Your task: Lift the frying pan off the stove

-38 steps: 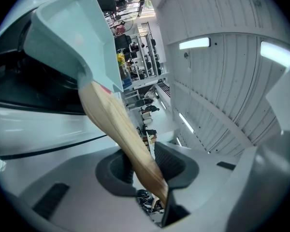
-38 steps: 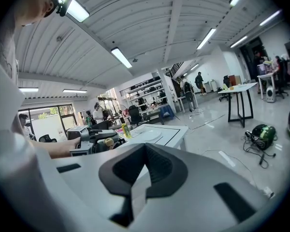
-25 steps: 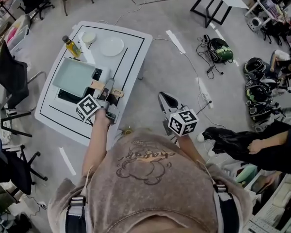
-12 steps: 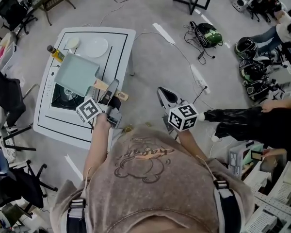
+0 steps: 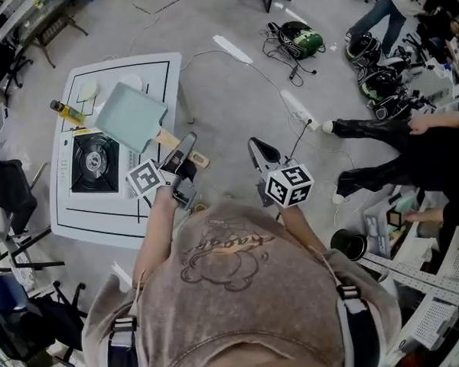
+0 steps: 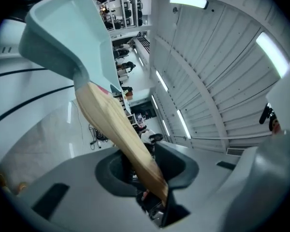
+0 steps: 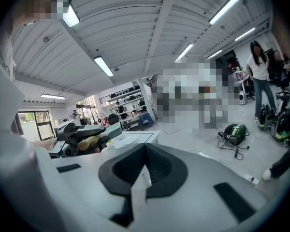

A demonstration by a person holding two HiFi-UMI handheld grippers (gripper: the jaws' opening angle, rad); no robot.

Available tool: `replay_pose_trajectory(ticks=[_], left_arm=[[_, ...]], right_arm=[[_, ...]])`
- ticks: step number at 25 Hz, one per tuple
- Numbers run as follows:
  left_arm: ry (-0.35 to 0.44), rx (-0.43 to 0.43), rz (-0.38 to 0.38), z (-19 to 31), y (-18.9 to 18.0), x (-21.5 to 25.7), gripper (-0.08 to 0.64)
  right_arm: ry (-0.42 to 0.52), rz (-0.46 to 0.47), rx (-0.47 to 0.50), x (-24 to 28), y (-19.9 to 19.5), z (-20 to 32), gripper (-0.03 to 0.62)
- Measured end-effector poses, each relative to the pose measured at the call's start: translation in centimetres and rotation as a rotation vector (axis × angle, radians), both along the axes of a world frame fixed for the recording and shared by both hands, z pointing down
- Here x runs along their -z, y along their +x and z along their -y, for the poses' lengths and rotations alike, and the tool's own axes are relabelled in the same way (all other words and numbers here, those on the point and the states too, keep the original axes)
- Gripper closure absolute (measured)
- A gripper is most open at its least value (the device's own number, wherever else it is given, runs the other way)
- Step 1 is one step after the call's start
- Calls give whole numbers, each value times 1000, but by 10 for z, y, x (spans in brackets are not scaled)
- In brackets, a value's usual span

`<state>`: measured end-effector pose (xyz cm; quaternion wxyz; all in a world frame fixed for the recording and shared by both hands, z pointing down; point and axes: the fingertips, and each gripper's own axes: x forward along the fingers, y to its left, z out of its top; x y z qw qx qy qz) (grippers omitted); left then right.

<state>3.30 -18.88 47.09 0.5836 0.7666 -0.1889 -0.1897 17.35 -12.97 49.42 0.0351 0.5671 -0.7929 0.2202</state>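
Note:
A pale teal square frying pan (image 5: 130,117) with a wooden handle (image 5: 170,139) hangs tilted in the air over the far right part of the white table (image 5: 99,214). It is clear of the black gas stove (image 5: 92,163), whose burner shows uncovered. My left gripper (image 5: 180,153) is shut on the handle. In the left gripper view the handle (image 6: 117,129) runs from between the jaws of my left gripper (image 6: 152,190) up to the pan (image 6: 70,30). My right gripper (image 5: 260,153) hovers over the floor to the right, shut and holding nothing; its jaws (image 7: 140,178) meet.
An oil bottle (image 5: 67,112) and a small white dish (image 5: 88,91) stand on the table's far side beside the stove. Dark chairs (image 5: 8,182) crowd the left edge. Cables, a green bag (image 5: 298,38) and seated people's legs (image 5: 382,128) lie to the right.
The pan has come up off the stove and swung toward the table's far right, gripped by its handle; the burner beneath is now bare. The right gripper stays in place.

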Motion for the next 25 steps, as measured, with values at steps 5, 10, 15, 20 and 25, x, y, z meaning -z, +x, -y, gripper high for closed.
replay_pose_trajectory(ticks=[5, 10, 15, 20, 25], left_arm=[[7, -96, 22, -17, 25, -1, 437], [19, -189, 103, -35, 33, -10, 437], [32, -294, 223, -57, 28, -32, 437], [85, -383, 155, -76, 40, -24, 437], [82, -419, 133, -88, 44, -22, 437]], right_arm=[[1, 2, -38, 0, 11, -10, 594], [8, 6, -51, 2, 11, -13, 594], [3, 6, -55, -1, 8, -16, 594], [6, 5, -55, 0, 3, -16, 594], [8, 3, -56, 1, -1, -17, 594]])
